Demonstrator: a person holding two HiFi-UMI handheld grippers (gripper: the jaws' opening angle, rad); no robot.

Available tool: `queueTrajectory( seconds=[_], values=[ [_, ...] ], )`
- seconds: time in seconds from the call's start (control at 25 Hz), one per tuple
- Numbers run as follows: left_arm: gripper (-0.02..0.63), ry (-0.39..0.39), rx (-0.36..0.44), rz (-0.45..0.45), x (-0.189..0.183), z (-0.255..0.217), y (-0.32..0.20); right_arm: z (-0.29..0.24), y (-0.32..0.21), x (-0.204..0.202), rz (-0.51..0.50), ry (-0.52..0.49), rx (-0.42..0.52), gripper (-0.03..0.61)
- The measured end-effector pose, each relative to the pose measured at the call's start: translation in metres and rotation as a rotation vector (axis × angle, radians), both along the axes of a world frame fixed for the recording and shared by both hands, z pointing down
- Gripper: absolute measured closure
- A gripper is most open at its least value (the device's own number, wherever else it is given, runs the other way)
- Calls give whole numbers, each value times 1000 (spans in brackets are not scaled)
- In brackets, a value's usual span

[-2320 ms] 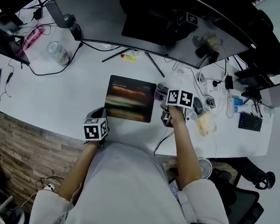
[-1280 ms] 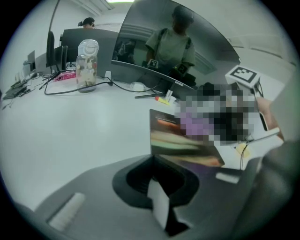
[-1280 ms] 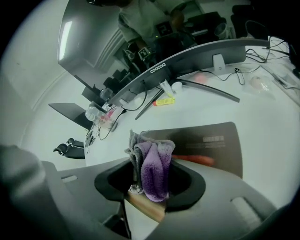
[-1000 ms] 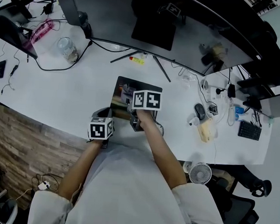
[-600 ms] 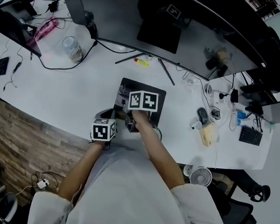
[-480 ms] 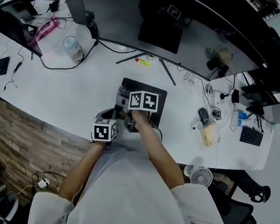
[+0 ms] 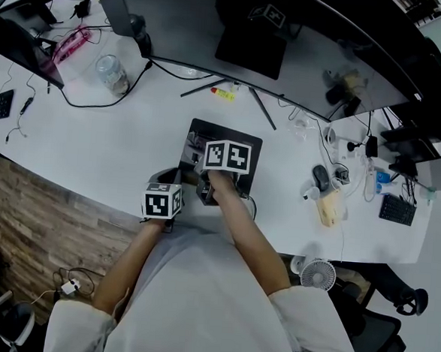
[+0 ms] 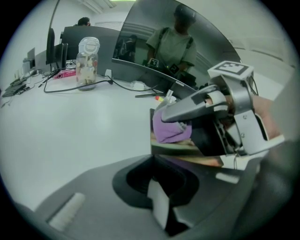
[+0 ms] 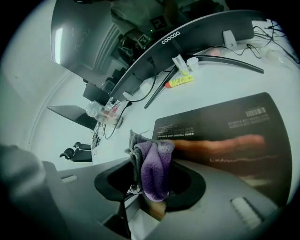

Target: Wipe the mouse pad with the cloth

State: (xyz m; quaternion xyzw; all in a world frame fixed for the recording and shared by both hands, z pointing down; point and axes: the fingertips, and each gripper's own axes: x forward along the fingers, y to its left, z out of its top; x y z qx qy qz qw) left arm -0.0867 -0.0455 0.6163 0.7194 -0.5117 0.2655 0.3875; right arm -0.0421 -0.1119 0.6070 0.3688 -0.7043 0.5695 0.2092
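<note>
Purple cloth (image 9: 152, 171), pinched in your right gripper (image 7: 196, 149), sits on the mouse pad (image 9: 225, 136), apparently mid-wipe. Left gripper (image 8: 161, 206) is closed and empty at the counter's (image 7: 95, 133) front edge. Sweep across next.

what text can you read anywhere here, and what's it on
"coocaa": on the lower bezel of the monitor.
mouse pad: lines of small white print and a barcode, too blurred to read.
yellow tube: label too small to read.
</note>
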Motion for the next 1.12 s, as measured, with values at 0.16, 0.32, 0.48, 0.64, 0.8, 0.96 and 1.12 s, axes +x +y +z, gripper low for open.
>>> queueTrajectory(
  seconds=[0.16, 0.32, 0.48, 0.64, 0.8, 0.96, 1.12],
  values=[
    [614, -6, 6, 0, 0, 0, 0, 1, 1, 5, -1, 0, -1, 388],
    [614, -9, 5, 0, 0, 0, 0, 1, 1, 10, 7, -6, -5, 387],
    [614, -15, 10, 0, 1, -1, 1, 1, 3, 16, 13, -9, -7, 387],
    [614, -7, 4, 0, 0, -1, 1, 1, 3, 20, 14, -7, -7, 387],
    [614, -2, -1, 0, 0, -1, 1, 1, 4, 24, 23, -12, -8, 387],
    [614, -4, 1, 1, 1, -1, 2, 1, 6, 31, 27, -8, -10, 387],
    [614, 8, -7, 1, 1, -1, 2, 2, 6, 37, 35, -9, -10, 387]
  ],
)
